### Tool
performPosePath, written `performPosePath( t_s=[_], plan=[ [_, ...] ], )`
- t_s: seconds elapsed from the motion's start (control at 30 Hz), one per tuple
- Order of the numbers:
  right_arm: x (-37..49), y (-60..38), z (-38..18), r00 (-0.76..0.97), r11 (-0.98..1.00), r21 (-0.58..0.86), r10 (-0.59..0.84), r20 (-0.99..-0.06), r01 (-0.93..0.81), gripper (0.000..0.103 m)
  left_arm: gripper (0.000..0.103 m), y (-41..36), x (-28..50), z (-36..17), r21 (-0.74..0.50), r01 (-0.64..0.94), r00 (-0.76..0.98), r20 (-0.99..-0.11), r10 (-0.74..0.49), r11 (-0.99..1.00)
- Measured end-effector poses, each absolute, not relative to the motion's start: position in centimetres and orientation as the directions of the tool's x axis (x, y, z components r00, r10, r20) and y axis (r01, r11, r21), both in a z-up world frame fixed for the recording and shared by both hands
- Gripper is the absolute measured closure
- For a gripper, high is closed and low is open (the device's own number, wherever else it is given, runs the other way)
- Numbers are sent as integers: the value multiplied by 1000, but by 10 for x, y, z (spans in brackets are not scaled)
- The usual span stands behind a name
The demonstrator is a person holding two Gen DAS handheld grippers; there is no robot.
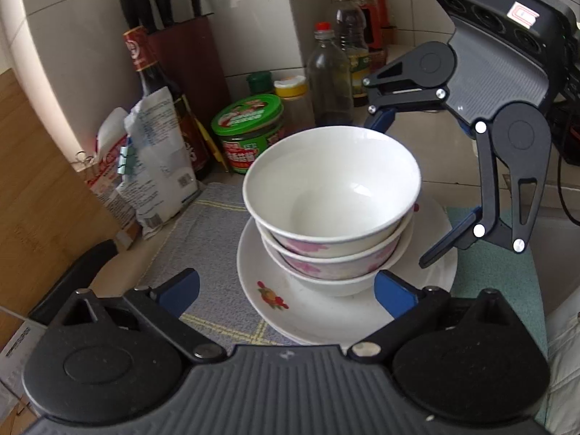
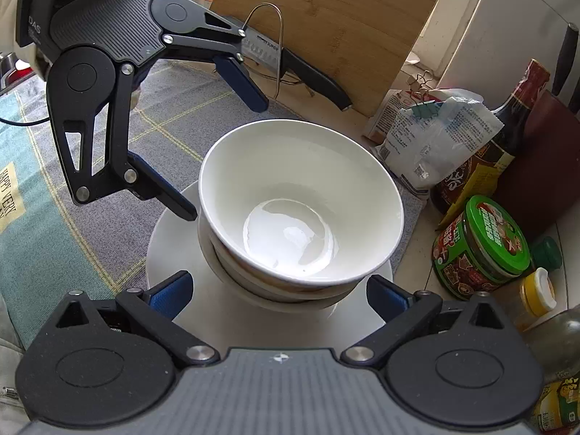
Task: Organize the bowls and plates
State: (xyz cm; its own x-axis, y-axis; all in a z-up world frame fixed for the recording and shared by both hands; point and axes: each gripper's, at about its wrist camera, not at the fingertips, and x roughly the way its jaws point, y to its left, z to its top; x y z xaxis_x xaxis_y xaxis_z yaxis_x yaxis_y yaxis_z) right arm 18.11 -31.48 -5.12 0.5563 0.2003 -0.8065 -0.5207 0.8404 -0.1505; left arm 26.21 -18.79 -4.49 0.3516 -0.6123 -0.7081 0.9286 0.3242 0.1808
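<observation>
Three white bowls with pink flowers (image 1: 331, 181) are nested in a stack on white plates (image 1: 275, 304) that lie on a grey checked cloth (image 1: 210, 224). My left gripper (image 1: 286, 290) is open, its blue pads on either side of the near plate rim, touching nothing. My right gripper (image 1: 402, 190) faces it from the far right, also open, its fingers straddling the bowls without contact. In the right wrist view the bowls (image 2: 301, 199) and plates (image 2: 170, 243) lie ahead of the open right gripper (image 2: 279, 295), with the left gripper (image 2: 223, 159) open at upper left.
A green-lidded jar (image 1: 250, 123), sauce bottles (image 1: 330, 79), a knife block (image 1: 188, 61) and clipped bags (image 1: 159, 166) crowd the back wall. A wooden cutting board (image 2: 326, 25) and a black-handled knife (image 2: 308, 72) lean nearby. A teal mat (image 2: 32, 224) adjoins the cloth.
</observation>
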Motion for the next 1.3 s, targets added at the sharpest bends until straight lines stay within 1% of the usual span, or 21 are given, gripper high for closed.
performPosePath(
  t_s=[0.13, 0.23, 0.33, 0.43, 0.5, 0.6, 0.7, 0.8, 0.9, 1.03, 1.3],
  plan=[
    [173, -313, -49, 567, 866, -146, 177, -804, -478, 0, 1, -167, 247, -36, 135, 893, 392, -701, -596, 429],
    [168, -312, -47, 578, 909, -128, 139, -804, -398, 0, 1, -155, 237, -40, 94, 861, 404, -722, -561, 500],
    [157, -308, -43, 594, 953, -112, 82, -800, -282, 0, 1, -143, 223, -44, 37, 838, 396, -728, -560, 544],
    [144, -301, -38, 605, 984, -89, 23, -796, -154, 0, 1, -138, 209, -45, 43, 794, 441, -728, -525, 607],
    [132, -295, -35, 609, 998, -55, -19, -793, -40, 0, 1, -134, 200, -41, 35, 750, 482, -712, -510, 660],
    [118, -282, -30, 593, 994, -41, -93, -800, 101, 0, 1, -128, 187, -29, 4, 703, 509, -702, -498, 712],
    [104, -269, -17, 588, 976, -30, -153, -794, 214, 0, 1, -125, 174, -18, 15, 650, 545, -706, -452, 760],
    [91, -256, -2, 606, 964, -2, -168, -777, 264, 0, 1, -118, 159, -4, 10, 620, 572, -691, -443, 785],
    [79, -244, 12, 617, 953, 7, -191, -763, 304, 0, 1, -111, 148, 11, 3, 606, 593, -668, -449, 795],
    [66, -232, 26, 635, 941, 4, -225, -739, 338, 0, 1, -102, 141, 27, 11, 567, 628, -653, -423, 824],
    [51, -221, 37, 651, 930, 23, -238, -720, 366, 0, 1, -90, 134, 38, 9, 524, 657, -641, -397, 852]
  ],
)
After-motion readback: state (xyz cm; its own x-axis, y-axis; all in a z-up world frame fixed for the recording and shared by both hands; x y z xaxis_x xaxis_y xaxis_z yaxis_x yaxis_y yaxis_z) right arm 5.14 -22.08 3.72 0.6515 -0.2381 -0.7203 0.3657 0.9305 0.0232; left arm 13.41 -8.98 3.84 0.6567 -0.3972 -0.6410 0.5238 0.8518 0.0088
